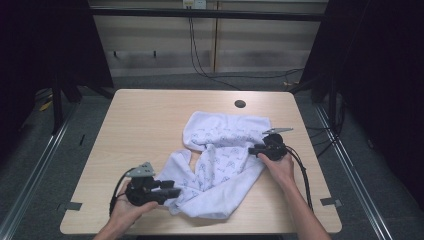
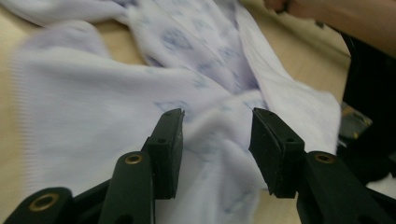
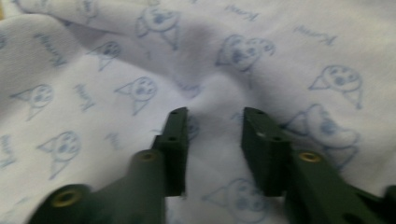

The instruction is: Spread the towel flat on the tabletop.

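A white cloth printed with small blue animal faces lies crumpled on the middle of the wooden table. My left gripper rests at the cloth's near left corner. In the left gripper view the left gripper is open, and white cloth lies between and beyond its jaws. My right gripper sits on the cloth's right side. In the right gripper view the right gripper is open, and a raised fold of the cloth stands between its jaws.
A round cable hole lies near the table's far edge. Bare wood runs along the left side and far side of the table. Black cables trail over the floor behind. A forearm crosses the top right of the left gripper view.
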### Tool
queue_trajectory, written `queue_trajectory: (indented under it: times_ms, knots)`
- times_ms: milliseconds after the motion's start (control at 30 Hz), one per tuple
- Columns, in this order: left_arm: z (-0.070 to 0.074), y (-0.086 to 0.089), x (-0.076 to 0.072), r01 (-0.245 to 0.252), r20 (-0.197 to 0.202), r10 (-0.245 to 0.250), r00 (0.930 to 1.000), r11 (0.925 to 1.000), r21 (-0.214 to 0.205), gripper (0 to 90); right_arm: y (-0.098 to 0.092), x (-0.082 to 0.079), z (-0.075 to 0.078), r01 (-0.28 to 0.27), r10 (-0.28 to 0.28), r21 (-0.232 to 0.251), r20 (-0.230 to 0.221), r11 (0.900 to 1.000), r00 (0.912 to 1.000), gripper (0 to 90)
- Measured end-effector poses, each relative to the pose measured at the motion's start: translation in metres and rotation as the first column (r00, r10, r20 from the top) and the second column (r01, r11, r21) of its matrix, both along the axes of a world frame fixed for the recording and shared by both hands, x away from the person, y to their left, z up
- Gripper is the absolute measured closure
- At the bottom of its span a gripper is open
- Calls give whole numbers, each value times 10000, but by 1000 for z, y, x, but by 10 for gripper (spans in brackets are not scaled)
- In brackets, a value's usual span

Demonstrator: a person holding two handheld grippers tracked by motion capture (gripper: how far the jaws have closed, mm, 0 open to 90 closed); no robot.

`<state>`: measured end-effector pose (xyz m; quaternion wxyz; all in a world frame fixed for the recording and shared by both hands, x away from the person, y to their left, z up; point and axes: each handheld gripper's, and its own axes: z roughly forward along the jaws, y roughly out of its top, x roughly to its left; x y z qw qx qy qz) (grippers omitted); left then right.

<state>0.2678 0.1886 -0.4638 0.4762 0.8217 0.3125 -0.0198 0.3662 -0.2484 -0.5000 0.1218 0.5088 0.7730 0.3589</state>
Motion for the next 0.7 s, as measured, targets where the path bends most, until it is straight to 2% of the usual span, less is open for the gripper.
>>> queue_trajectory:
  times_ms: [33, 67, 100, 133, 167, 200, 233, 267, 300, 333, 367, 400, 433, 467, 533, 600, 633, 667, 700]
  knots:
    - [1, 8, 4, -336, 20, 336, 9994, 9994, -88, 532, 0, 0, 0, 0, 0, 0, 0, 10000, 10000, 573]
    - [0, 17, 9, -632, -10, 632, 9980, 9979, -116, 517, 8, -12, 7, -625, 624, 119, 28, 9980, 9980, 548]
    - [-2, 24, 14, -888, -61, 888, 9960, 9960, -86, 517, 8, -12, 7, -625, 624, 119, 28, 9980, 9980, 548]
    - [-9, 34, 22, -1219, 128, 1215, 9925, 9919, 368, 508, 20, -32, 23, -1161, 1143, 328, 532, 9927, 9920, 549]
    - [-9, 34, 22, -1219, 128, 1215, 9925, 9919, 368, 504, 23, -36, 26, -1297, 1273, 406, 577, 9907, 9902, 552]
    - [-17, 40, 29, -1300, -89, 1307, 9914, 9900, 553, 497, 29, -44, 32, -1541, 1495, 543, 804, 9866, 9855, 562]
    - [-21, 41, 31, -1177, -199, 1190, 9927, 9913, 598, 492, 37, -52, 37, -1811, 1753, 663, 847, 9812, 9809, 569]
    - [-21, 41, 31, -1177, -199, 1190, 9927, 9913, 598, 488, 37, -52, 37, -1811, 1753, 663, 847, 9812, 9809, 569]
    - [-24, 40, 32, -950, -312, 971, 9948, 9934, 639, 488, 45, -59, 40, -2203, 2134, 776, 882, 9723, 9730, 570]
    - [-26, 39, 32, -877, -425, 902, 9950, 9945, 570, 457, 64, -71, 42, -2814, 2720, 1152, 906, 9527, 9580, 580]
    - [-27, 36, 32, -665, -519, 693, 9962, 9963, 543, 450, 76, -79, 43, -3255, 3162, 1297, 869, 9366, 9447, 586]
    - [-25, 31, 30, -487, -241, 506, 9984, 9961, 740, 453, 86, -84, 43, -3575, 3474, 1433, 913, 9229, 9333, 593]
    - [-25, 31, 30, -487, -241, 506, 9984, 9961, 740, 452, 86, -84, 43, -3575, 3474, 1433, 913, 9229, 9333, 593]
    - [-23, 28, 28, -343, -229, 358, 9991, 9972, 661, 453, 104, -94, 44, -4207, 4101, 1537, 963, 8941, 9069, 619]
    - [-23, 24, 26, -178, -215, 193, 9996, 9977, 656, 459, 117, -102, 46, -4604, 4495, 1819, 999, 8689, 8877, 624]
    - [-25, 20, 25, 89, -281, -68, 9996, 9972, 743, 456, 131, -109, 46, -5055, 4958, 1877, 989, 8422, 8628, 608]
    - [-26, 17, 25, 545, -458, -516, 9976, 9964, 653, 435, 139, -112, 44, -5329, 5245, 1885, 964, 8249, 8460, 592]
    - [-26, 17, 25, 545, -458, -516, 9976, 9964, 653, 423, 139, -112, 44, -5329, 5245, 1885, 964, 8249, 8460, 592]
    - [-26, 16, 25, 503, -477, -472, 9977, 9965, 661, 420, 150, -117, 39, -5696, 5658, 1946, 801, 7986, 8206, 544]
